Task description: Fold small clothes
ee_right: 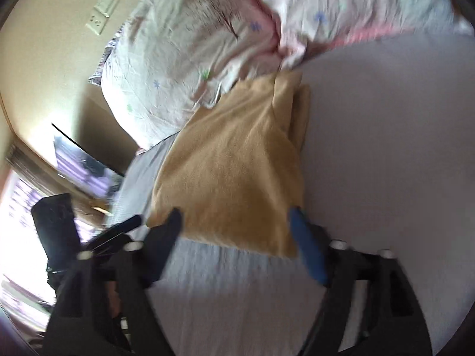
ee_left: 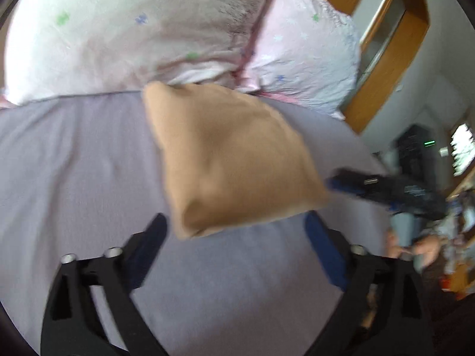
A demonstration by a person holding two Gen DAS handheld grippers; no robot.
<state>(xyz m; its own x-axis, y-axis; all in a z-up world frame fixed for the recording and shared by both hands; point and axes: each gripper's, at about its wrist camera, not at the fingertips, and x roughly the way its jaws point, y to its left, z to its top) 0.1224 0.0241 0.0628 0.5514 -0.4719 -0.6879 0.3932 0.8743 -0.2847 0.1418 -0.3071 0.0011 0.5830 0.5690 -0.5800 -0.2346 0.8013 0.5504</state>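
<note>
The left wrist view looks forward and down along its own 2 spread fingers, close above the lilac bed sheet [ee_left: 74, 160], facing the pillows [ee_left: 133, 29] at the head edge of the bed. The right wrist view looks the same way from close above the sheet, rolled so the head edge runs diagonally, with a wall switch [ee_right: 102, 14] upper left. Both views share the folded tan garment [ee_left: 231, 160] near the pillows, the sheet, and the 2 pillows. Each view also catches the other gripper at its side edge.
</note>
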